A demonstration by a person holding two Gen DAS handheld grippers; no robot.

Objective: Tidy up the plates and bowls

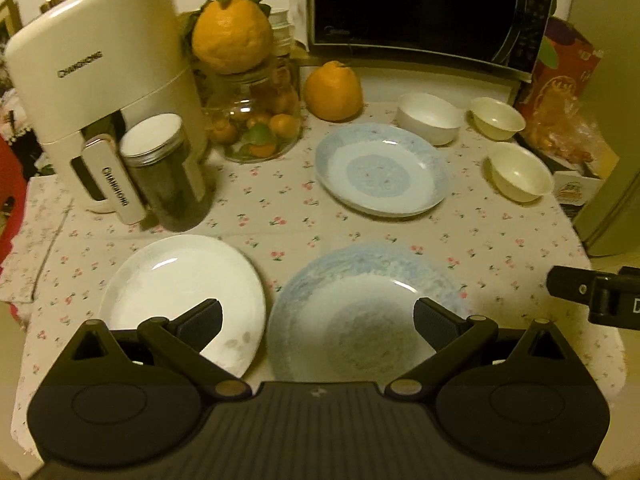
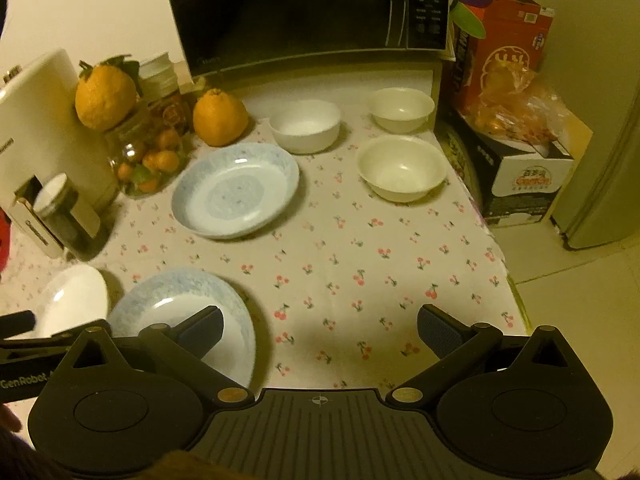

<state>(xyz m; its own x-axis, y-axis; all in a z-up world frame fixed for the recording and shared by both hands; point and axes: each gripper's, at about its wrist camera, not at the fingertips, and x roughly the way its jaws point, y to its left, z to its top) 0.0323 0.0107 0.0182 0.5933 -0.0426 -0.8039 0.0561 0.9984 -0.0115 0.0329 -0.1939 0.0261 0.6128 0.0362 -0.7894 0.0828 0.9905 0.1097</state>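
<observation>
— What sort of place is this?
— A home kitchen corner. A microwave stands behind a table with a cherry-print cloth.
— Anything else?
— An air fryer, a jar of fruit, oranges, and a fridge beside it.

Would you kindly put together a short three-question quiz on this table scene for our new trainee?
1. How many bowls stand on the tablecloth?
2. True or false: the left gripper holds a plate in its jaws.
3. Which plate has no blue pattern: A) far plate, B) near left plate, C) near right plate?

Key: 1. Three: the white bowl and two cream bowls. 2. False; its jaws are open and empty, as are those of the right gripper. 3. B.
</observation>
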